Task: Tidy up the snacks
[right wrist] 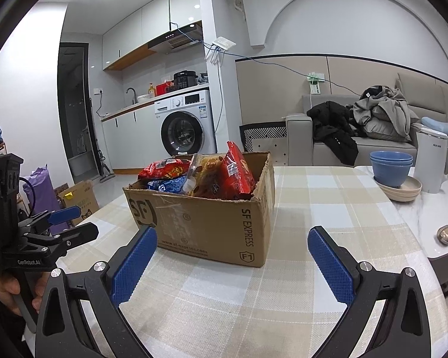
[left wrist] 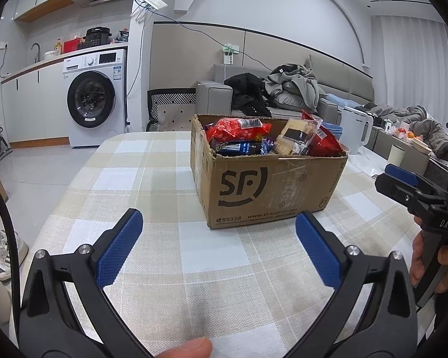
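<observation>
Left wrist view: cardboard box (left wrist: 268, 176) ahead and slightly right of the left tool (left wrist: 218, 250), standing on the checked counter (left wrist: 152, 179), long printed side turned toward the camera, long axis running left to right. Packed to the rim with snacks: red bag (left wrist: 239, 128) at the left, pale cracker pack (left wrist: 295, 135) in the middle, dark blue packet (left wrist: 242, 148) low at the front. Left tool spread wide, holding nothing, level above the cloth, pointing at the box's near corner. Right wrist view: same box ahead and slightly left of the right tool (right wrist: 228, 264), corner-on; also spread wide, holding nothing, low over the counter. Neither clearly nearer; both short of the box. Snacks all in the box, none loose on the cloth: fits either a box waiting to be unpacked or one just filled.
</observation>
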### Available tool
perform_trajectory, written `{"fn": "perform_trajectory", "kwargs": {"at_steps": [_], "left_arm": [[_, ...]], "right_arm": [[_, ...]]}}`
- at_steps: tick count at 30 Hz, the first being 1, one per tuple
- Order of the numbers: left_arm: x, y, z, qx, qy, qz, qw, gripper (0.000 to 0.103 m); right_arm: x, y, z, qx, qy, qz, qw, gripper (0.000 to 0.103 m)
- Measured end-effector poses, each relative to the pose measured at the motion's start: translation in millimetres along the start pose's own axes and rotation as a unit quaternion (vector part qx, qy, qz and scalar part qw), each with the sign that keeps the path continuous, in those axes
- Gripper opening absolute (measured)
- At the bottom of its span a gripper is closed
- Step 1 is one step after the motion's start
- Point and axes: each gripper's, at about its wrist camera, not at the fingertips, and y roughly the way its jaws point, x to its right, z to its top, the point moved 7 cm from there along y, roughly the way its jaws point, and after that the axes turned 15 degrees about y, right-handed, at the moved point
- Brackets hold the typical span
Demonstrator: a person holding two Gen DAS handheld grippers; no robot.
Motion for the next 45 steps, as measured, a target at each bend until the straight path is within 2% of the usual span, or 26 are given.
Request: {"fn": "perform_trajectory", "kwargs": {"at_steps": [45], "left_arm": [[3.3, 4.0, -4.4, 0.001, 0.002, 0.000, 1.0000, 0.102]], "right_arm": [[0.1, 0.1, -0.1, 0.000, -0.001, 0.000, 1.000, 0.103]]}}
